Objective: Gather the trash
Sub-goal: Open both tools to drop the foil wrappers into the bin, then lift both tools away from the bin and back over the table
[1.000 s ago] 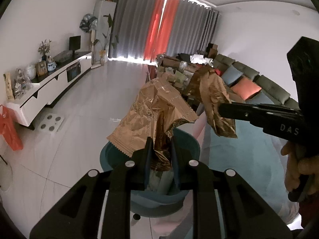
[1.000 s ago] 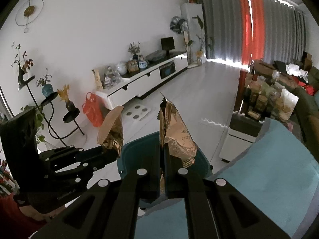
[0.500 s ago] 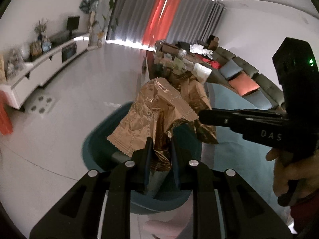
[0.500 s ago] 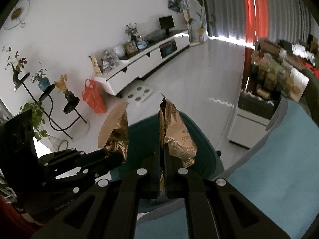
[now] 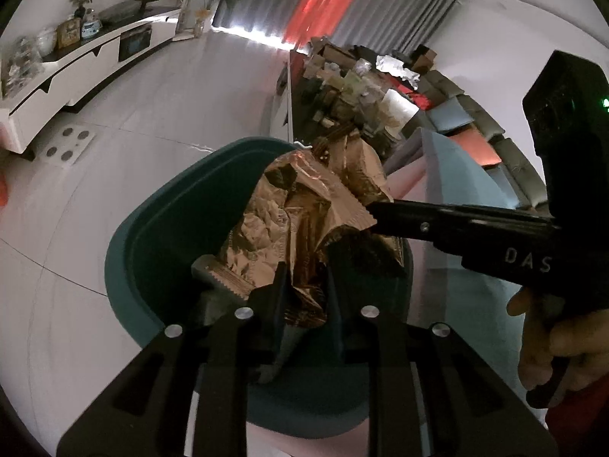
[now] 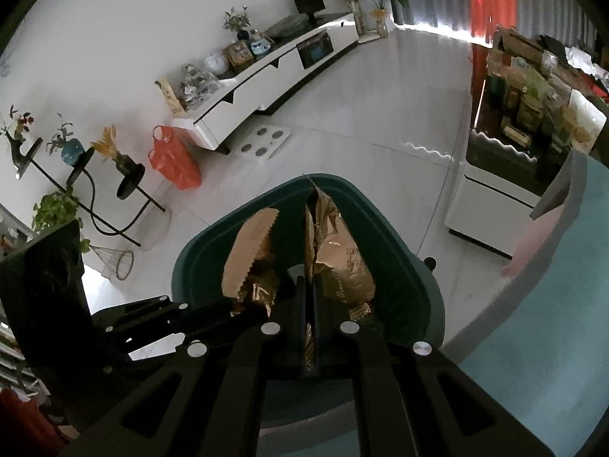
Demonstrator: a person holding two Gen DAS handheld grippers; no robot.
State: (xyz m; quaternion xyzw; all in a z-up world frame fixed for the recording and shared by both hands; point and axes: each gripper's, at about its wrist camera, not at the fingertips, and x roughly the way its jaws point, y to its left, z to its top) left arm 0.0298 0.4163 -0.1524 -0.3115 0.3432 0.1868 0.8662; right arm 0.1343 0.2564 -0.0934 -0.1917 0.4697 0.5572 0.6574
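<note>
**Both Grippers Holding Wrappers Over the Teal Bin**

Left wrist view: We see the left gripper [image 5: 304, 285] pointing down into a teal bin [image 5: 152, 228] that stands on a pale tiled floor [image 5: 114, 152]. Its jaws are nearly closed and clamp the lower end of a crumpled copper foil wrapper [image 5: 289, 221]; most of the wrapper stands above the fingers, over the bin's opening. From the right side, the right gripper [image 5: 380, 209] reaches in level, held by a hand [image 5: 548, 335]. It pinches a second gold wrapper [image 5: 361, 163], which sits just behind the first and also over the bin. A cluttered low table [image 5: 342, 87] lies beyond the bin.

Right wrist view: We see the right gripper [image 6: 309, 304] with its jaws pressed almost together on the thin edge of the gold wrapper [image 6: 342, 259]. The wrapper stands upright above the bin [image 6: 411, 266]. The left gripper [image 6: 247, 312] enters from the lower left, holding the copper wrapper [image 6: 247, 251] just beside the gold one, inside the bin's rim outline. A white TV cabinet [image 6: 266, 80] runs along the far wall.
</note>
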